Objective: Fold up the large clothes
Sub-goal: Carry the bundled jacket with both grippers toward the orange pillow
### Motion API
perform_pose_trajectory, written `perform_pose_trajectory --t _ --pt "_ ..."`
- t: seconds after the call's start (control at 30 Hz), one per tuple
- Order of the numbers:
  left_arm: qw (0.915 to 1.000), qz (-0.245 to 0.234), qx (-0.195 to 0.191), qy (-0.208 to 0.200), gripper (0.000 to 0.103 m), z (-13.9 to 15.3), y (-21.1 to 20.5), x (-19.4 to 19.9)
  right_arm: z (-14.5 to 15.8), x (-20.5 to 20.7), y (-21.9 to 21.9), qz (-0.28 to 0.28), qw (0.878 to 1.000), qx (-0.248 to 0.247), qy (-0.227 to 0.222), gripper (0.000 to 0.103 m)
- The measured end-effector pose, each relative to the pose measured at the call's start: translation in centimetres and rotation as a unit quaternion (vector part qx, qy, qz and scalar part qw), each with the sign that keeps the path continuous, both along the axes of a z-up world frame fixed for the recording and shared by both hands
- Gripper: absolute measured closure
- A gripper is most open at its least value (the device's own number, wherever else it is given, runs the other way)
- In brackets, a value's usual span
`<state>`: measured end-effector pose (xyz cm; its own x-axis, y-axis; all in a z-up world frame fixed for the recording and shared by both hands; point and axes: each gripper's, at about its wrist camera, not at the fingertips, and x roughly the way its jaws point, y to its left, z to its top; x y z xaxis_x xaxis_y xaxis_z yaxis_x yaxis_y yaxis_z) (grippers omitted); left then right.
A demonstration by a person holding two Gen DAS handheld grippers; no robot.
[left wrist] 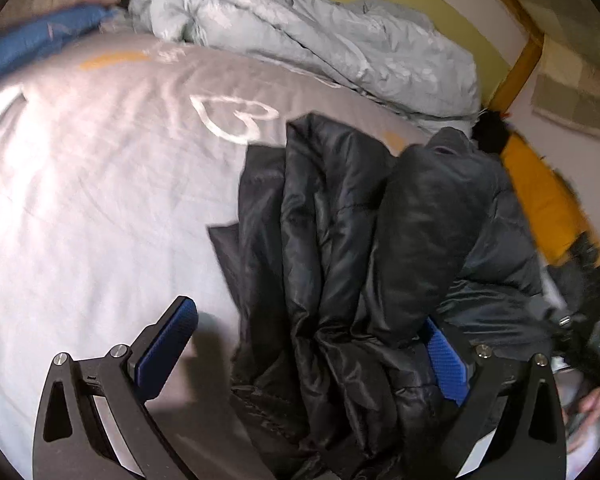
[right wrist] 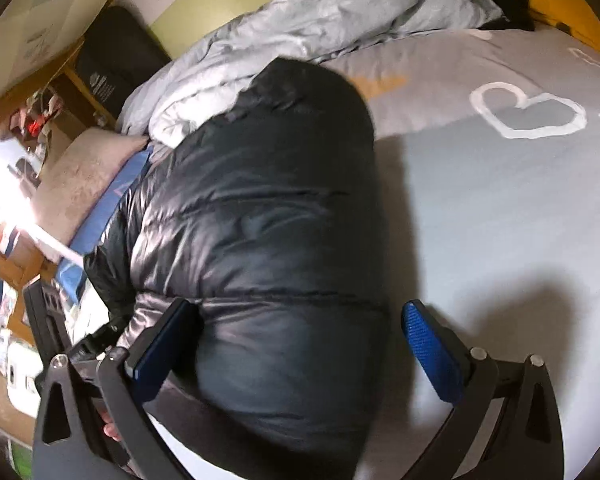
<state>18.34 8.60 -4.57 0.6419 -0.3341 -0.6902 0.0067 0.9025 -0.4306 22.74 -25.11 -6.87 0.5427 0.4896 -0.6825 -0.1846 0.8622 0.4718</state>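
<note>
Puffy, glossy black jacket (right wrist: 268,232) on bedsheet (right wrist: 500,220)

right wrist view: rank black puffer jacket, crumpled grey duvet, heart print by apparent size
1. black puffer jacket, though it lies nearest the camera, so this is unsure
2. crumpled grey duvet
3. heart print

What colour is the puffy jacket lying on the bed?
Black, with a glossy quilted surface. The puffy jacket shows best in the right wrist view.

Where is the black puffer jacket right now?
The black puffer jacket lies bunched on the grey bedsheet, just in front of the crumpled pale duvet, left of the white heart print in the right wrist view.
</note>
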Motion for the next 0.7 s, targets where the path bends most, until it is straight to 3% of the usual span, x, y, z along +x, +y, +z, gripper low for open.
perform_pose_trajectory --t 0.2,0.27,0.33,0.4,0.53,0.63,0.7 --pt "0.9982 -0.033 -0.040 -0.030 0.009 1.6 -0.4 -0.8 0.7 -1.0 1.4 0.008 0.998 -0.031 -0.047 0.029" --pt "0.9977 -0.040 -0.029 -0.045 0.002 2.5 -1.2 -1.3 0.9 -1.2 1.5 0.008 0.998 -0.038 -0.058 0.030" --pt "0.9977 -0.047 0.011 -0.047 0.000 2.9 -2.4 -1.5 1.1 -1.5 2.2 0.009 0.995 -0.065 -0.071 0.030" --pt "0.9974 -0.045 0.026 -0.051 0.000 2.6 -2.8 -1.7 1.3 -1.7 3.0 0.008 0.992 -0.094 -0.082 0.030" --pt "0.9990 -0.033 -0.024 -0.016 0.000 1.0 -1.4 -1.1 1.5 -1.9 3.3 0.015 0.989 -0.114 -0.092 0.028" --pt "0.9992 -0.034 -0.020 0.003 0.001 0.2 -1.4 -0.7 1.3 -1.2 2.6 0.019 0.992 -0.097 -0.077 0.022" --pt "0.9985 -0.043 -0.032 0.009 0.010 0.0 -1.4 -0.5 1.1 -0.9 2.0 0.020 0.994 -0.087 -0.066 0.015"
